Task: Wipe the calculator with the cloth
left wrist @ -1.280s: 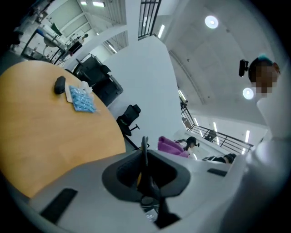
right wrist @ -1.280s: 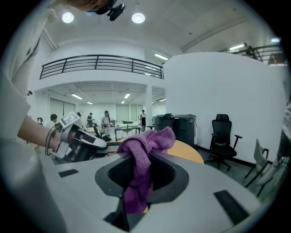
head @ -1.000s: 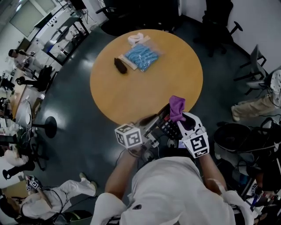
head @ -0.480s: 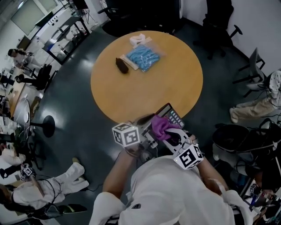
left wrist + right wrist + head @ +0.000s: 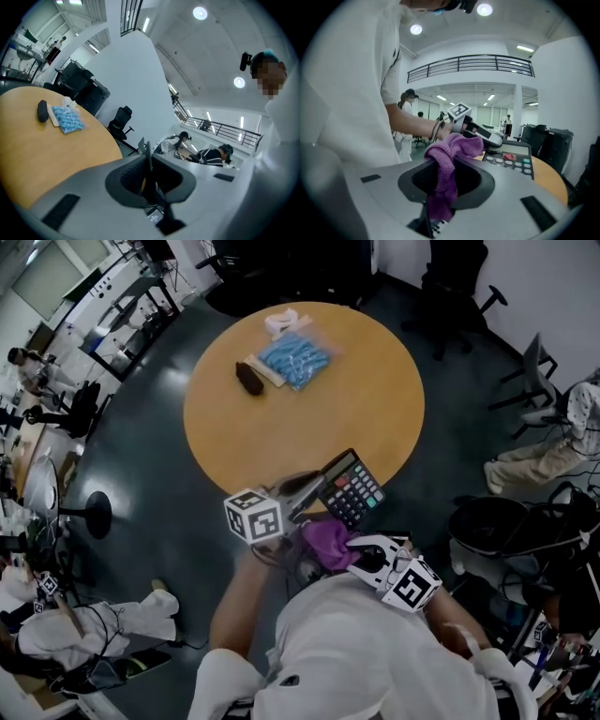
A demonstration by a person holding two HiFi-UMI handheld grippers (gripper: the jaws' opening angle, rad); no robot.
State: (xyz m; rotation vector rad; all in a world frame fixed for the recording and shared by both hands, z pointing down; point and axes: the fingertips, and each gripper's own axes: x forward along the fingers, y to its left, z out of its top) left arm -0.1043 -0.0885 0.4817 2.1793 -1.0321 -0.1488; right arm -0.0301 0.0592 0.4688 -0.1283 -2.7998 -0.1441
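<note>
The black desk calculator with grey and coloured keys (image 5: 349, 488) is up in the air, tilted, keys facing the head camera, hanging over the near rim of the round wooden tabletop (image 5: 281, 427). The left claw (image 5: 307, 491) has it by the left edge, jaws narrow and clamped on the thin body, which its own view shows edge-on between them. And there's the purple microfibre cloth (image 5: 325, 540), bunched just below the calculator's near corner, pinched firmly in the right claw (image 5: 361, 549) with a fold spilling over the top. Whether cloth and casing touch is hard to say from here. As a judgement: both tools are set, but the cloth sits off the keypad, so passes over the keys and display look to be left. Far across the tabletop, well apart, lies a clear packet of blue items (image 5: 292, 360).
</note>
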